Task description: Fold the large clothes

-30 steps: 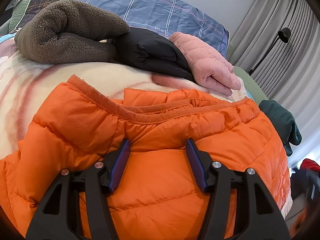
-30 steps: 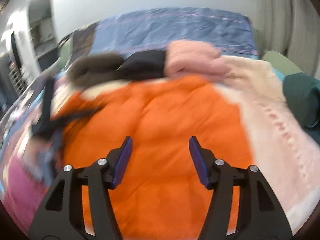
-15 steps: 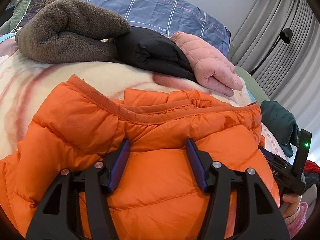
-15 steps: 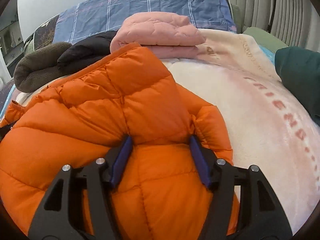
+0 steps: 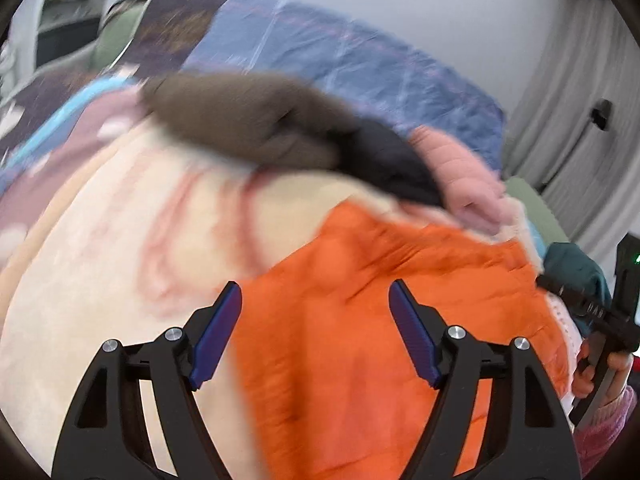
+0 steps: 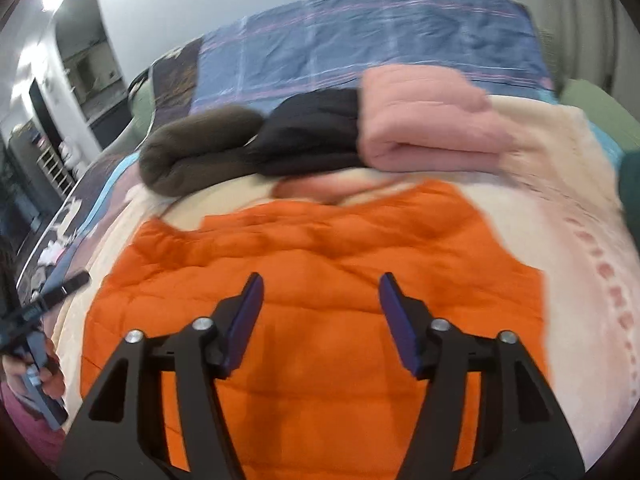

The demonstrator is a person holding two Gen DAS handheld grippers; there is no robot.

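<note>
- Orange puffer jacket (image 6: 320,264): quilted, lies flat-ish on cream blanket, fills lower centre of right-wrist view; lower right of left-wrist view (image 5: 380,312). Blurred in both.
- Folded pink quilted jacket (image 6: 424,120): upper right of centre, at head of bed.
- Folded black garment (image 6: 312,136): just left of pink one, touching.
- Rolled brown fleece (image 6: 196,152): left end of row.

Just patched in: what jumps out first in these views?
A bright orange jacket lies spread on the cream blanket, filling the foreground. Behind it sits a row of folded clothes: brown fleece, black jacket, pink jacket. Neither tool grips anything.
</note>
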